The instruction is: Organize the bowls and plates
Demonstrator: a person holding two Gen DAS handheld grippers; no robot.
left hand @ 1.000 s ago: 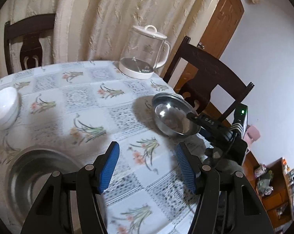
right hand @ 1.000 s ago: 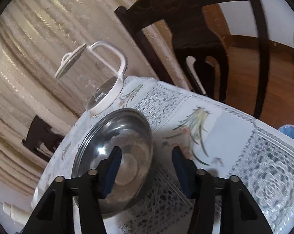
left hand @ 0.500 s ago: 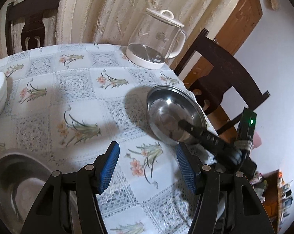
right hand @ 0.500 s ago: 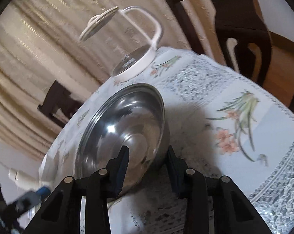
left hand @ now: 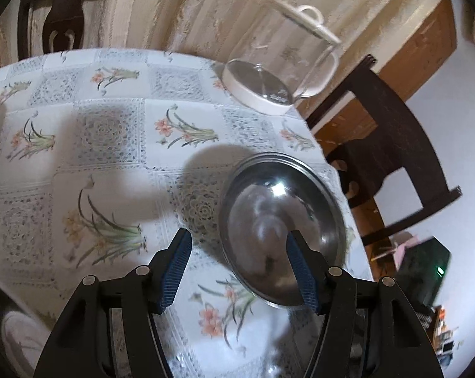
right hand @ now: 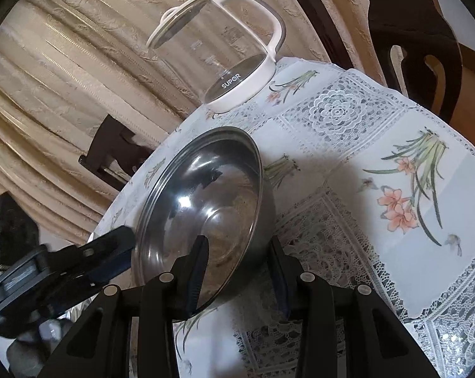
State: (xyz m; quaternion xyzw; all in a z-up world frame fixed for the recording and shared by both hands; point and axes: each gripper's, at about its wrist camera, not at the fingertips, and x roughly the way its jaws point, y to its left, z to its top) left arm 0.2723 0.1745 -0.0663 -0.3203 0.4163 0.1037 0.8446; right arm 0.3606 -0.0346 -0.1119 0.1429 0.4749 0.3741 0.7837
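Observation:
A shiny steel bowl [left hand: 269,208] [right hand: 205,189] sits near the right edge of the flowered tablecloth [left hand: 108,132], tipped up on one side. My right gripper [right hand: 237,267] is shut on the bowl's near wall, one finger inside and one outside. My left gripper [left hand: 239,271] is open, its blue pads [left hand: 177,267] wide apart and empty. Its right fingertip overlaps the bowl's near rim. In the right wrist view, the left gripper [right hand: 79,264] hovers just left of the bowl.
A glass kettle with a white base [left hand: 278,72] [right hand: 228,56] stands at the table's far edge. Dark wooden chairs [left hand: 391,157] [right hand: 407,31] stand close to the table on the right and at the back. Curtains hang behind.
The right fingers have closed in on the bowl's wall and the bowl has tipped up. The left gripper swung right towards the bowl; the other steel and white bowls left its view.

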